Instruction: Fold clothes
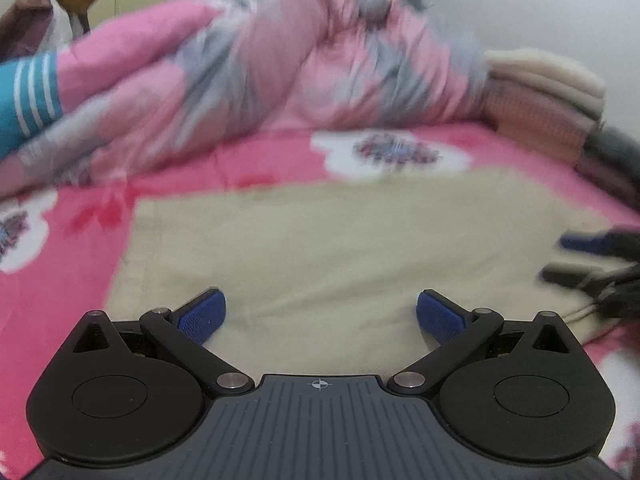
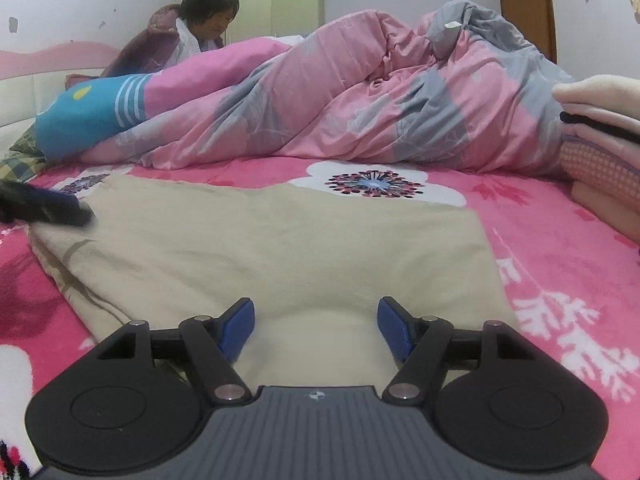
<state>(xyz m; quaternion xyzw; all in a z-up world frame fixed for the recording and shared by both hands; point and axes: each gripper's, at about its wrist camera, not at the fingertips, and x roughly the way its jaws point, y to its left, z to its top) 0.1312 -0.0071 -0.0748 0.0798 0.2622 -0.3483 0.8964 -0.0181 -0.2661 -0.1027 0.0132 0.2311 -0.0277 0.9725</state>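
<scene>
- Beige cloth, the garment to fold, lies flat in the middle of the bed, under both pairs of tongs; its near edge sits between the jaws of each.
- The left tongs stand spread as wide as they go, nothing gripped; the blue pads hang over the cloth without pinching it.
- The right tongs are partly open and also hold nothing; a soft bulge of cloth rises between the pads.
- Risk, as I judge it: closing too shallow could catch only 1 layer, so the fold drags skewed.
- Risk: a deep bite could grab the pink bedspread along with the cloth, since they lie touching.
- Risk: with the 2 tongs near each other (the right shows at 3 o'clock in the left view), they could bump.
- The bedspread is plush, pink with white flowers, likely clingy.
- A pink-and-grey duvet is heaped at 12 o'clock, a stack of folded clothes at 2 o'clock.
- A person sits at 11 o'clock by pale walls, a wardrobe and a brown door.
</scene>
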